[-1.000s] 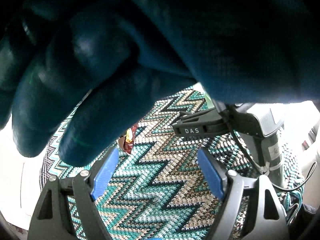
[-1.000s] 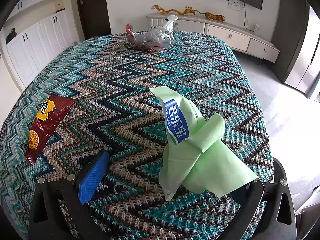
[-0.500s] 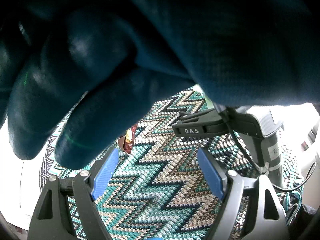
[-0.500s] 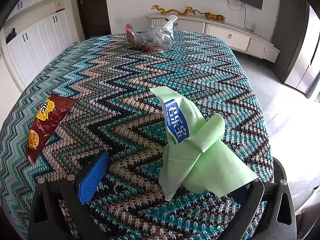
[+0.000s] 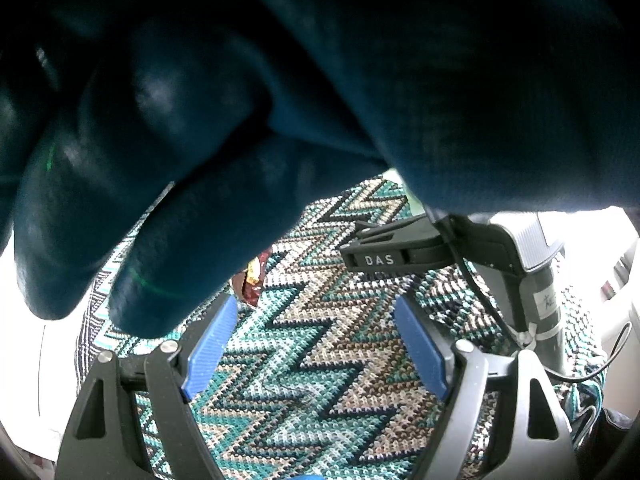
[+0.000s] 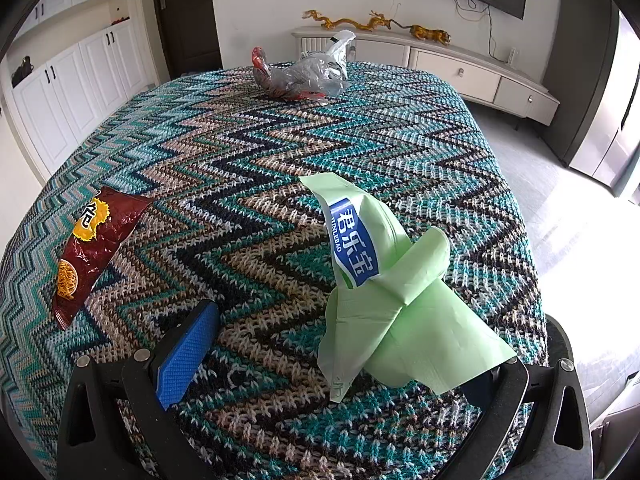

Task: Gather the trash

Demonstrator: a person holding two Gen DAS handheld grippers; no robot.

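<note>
In the right wrist view a crumpled green wrapper (image 6: 384, 292) with a blue label lies on the zigzag tablecloth (image 6: 280, 152), against my right gripper's (image 6: 340, 356) right finger. The jaws are wide open around nothing. A dark red snack packet (image 6: 86, 256) lies at the left edge; a clear plastic bag (image 6: 308, 74) sits at the far end. My left gripper (image 5: 316, 344) is open and empty above the cloth. A gloved hand (image 5: 280, 100) fills the upper part of the left wrist view and hides most of the red packet (image 5: 252, 280).
The other handheld gripper's body (image 5: 500, 256) and its cable show at the right of the left wrist view. Beyond the table stand a low white sideboard (image 6: 460, 68), white cupboards (image 6: 68, 92) and a dark door (image 6: 188, 16).
</note>
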